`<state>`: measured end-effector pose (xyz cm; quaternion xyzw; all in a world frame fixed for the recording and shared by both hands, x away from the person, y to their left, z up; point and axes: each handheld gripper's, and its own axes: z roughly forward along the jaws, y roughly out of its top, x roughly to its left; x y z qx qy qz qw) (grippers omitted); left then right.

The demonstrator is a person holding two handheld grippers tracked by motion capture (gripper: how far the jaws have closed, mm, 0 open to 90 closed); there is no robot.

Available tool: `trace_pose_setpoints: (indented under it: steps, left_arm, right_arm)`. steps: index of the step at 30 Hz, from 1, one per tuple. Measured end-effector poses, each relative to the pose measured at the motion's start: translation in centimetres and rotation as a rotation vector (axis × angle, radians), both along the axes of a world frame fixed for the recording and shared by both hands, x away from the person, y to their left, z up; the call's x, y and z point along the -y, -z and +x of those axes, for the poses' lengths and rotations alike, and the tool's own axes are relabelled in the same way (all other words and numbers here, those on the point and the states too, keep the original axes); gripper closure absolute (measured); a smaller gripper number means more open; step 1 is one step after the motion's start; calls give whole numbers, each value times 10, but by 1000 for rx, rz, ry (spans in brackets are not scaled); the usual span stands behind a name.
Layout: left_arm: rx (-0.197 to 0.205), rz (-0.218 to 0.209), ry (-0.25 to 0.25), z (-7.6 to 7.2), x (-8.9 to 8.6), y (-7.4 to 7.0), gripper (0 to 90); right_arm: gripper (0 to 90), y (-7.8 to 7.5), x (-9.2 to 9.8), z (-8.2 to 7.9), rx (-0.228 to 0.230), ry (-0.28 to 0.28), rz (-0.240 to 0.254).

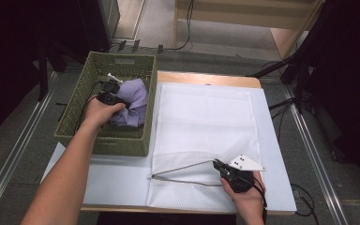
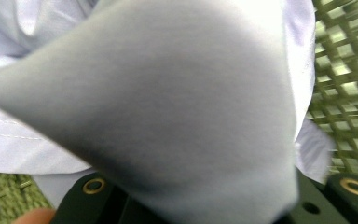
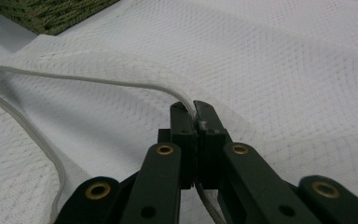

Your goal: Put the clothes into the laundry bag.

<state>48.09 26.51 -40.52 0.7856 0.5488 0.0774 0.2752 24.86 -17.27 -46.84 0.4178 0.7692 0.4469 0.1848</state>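
A crumpled lavender cloth (image 1: 136,101) lies in the green woven basket (image 1: 122,61) at the table's left. My left gripper (image 1: 115,90) reaches into the basket and is shut on a fold of this cloth. In the left gripper view the cloth (image 2: 168,102) bulges up over the jaws and hides their tips. A white mesh bag (image 1: 201,117) lies flat on the table with its mouth toward the person. My right gripper (image 1: 216,163) is shut on the bag's corded upper rim (image 3: 98,81), which it holds lifted, so the mouth gapes. The pinched rim sits between the right gripper's (image 3: 195,111) tips.
The basket stands on the table's left edge, beside the bag. A white sheet (image 1: 122,180) covers the wooden tabletop (image 1: 206,77). Cables and dark stands lie on the floor at the right and behind the table.
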Motion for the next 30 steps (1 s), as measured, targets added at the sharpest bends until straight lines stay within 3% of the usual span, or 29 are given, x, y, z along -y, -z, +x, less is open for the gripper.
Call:
trace_pose_setpoints:
  steps: [14,23,30]
  left_arm:
    - [126,-182,-118,-13,-18,-28,816]
    - [296,-244,-95,-31,-13,-54,815]
    - [340,-251,-55,-40,-5,-63,815]
  right_arm:
    - [891,-1,1,0,7,10,8]
    - [891,-2,4,2,8,14,21]
    - [891,-1,7,3,4,18,31]
